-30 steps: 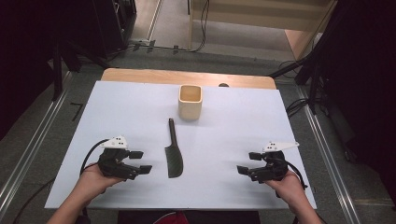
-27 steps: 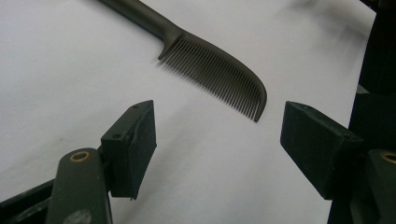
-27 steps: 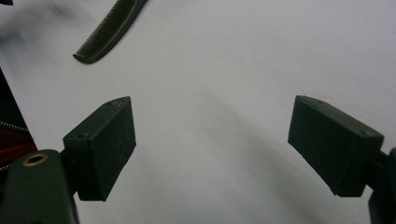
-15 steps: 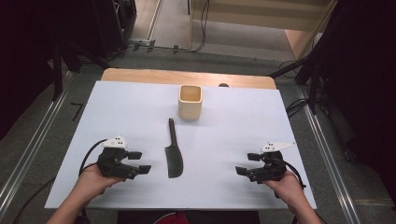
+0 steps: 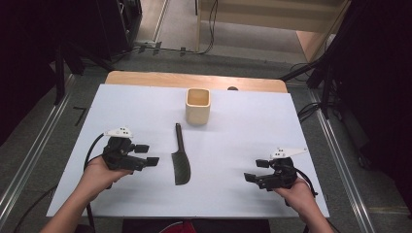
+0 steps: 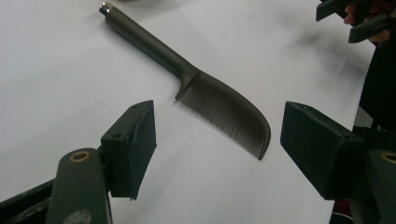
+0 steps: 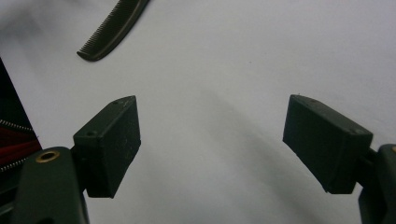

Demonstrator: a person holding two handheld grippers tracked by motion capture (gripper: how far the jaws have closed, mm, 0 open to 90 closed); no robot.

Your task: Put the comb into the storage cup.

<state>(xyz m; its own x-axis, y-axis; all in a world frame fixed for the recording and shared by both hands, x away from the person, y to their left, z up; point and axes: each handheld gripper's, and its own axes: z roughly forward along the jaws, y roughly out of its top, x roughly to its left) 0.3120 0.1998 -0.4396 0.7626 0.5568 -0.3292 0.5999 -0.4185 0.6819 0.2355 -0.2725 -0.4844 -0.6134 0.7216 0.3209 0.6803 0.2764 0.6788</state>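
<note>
At the left of the high view the left tongs sit in the person's left hand, above the white tabletop, their jaws spread wide with nothing between them; against the earlier frames they have shifted a little toward the far side of the tabletop and closer to the comb, and appear to ride slightly higher. Just to their right lies the dark comb, flat on the tabletop, its slim handle pointing away toward the wooden cup and its curved toothed end nearest the person; it lies where it lay before. In the left gripper view the comb lies ahead of the open jaws, handle running up and left, the teeth between the two pads in the picture but not touched by either (the other tongs show at that view's top right corner). The cup stands upright beyond the comb's handle tip, apart from it, unmoved. At the right the right tongs, held in the right hand, rest near the tabletop's near edge, well apart from the comb, in the same spot as before; their jaws have just been closing slightly yet stand wide open over bare tabletop, with the comb's toothed end in the right gripper view's upper left
</note>
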